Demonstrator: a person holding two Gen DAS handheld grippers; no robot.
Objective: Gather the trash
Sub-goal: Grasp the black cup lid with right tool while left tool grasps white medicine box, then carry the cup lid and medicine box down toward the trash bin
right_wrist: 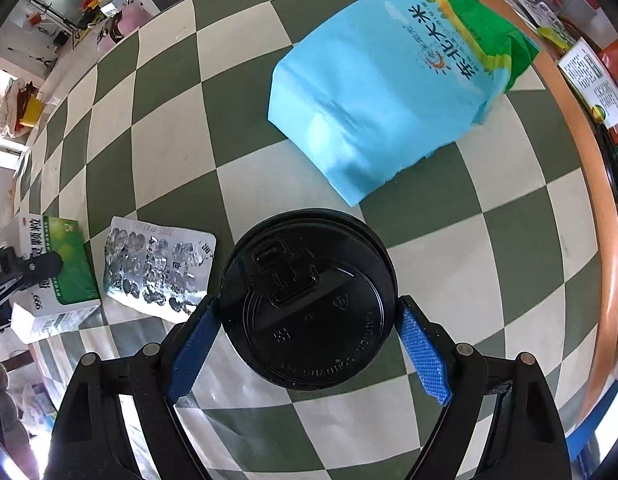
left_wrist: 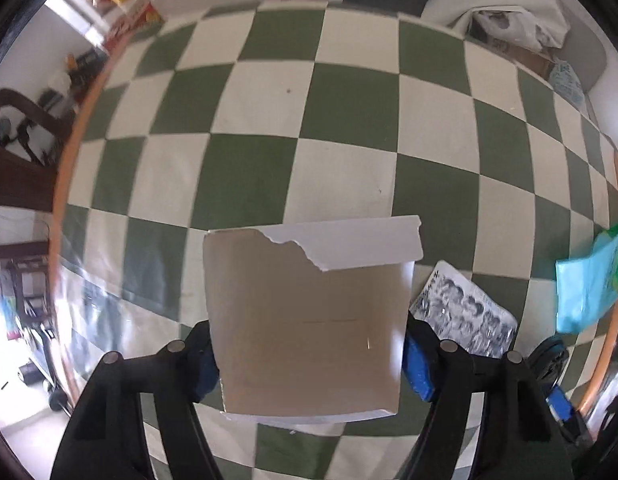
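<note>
An opened medicine box (left_wrist: 309, 320), brown inside with a torn white flap, stands on the checked tablecloth. My left gripper (left_wrist: 309, 340) points down with its blue pads against the box's two sides. In the right wrist view the same green-and-white box (right_wrist: 65, 280) shows at the far left with a black finger on it. A round black cup lid (right_wrist: 309, 304) sits between the pads of my right gripper (right_wrist: 308, 308), which touch its rim on both sides. What is under the lid is hidden.
A silver blister pack (right_wrist: 157, 268) lies between the box and the lid. A blue-and-green bag (right_wrist: 389, 80) lies beyond the lid. The round table's orange rim (right_wrist: 589, 160) runs close on the right, with boxes past it. A dark wooden chair (left_wrist: 21, 152) stands at the left.
</note>
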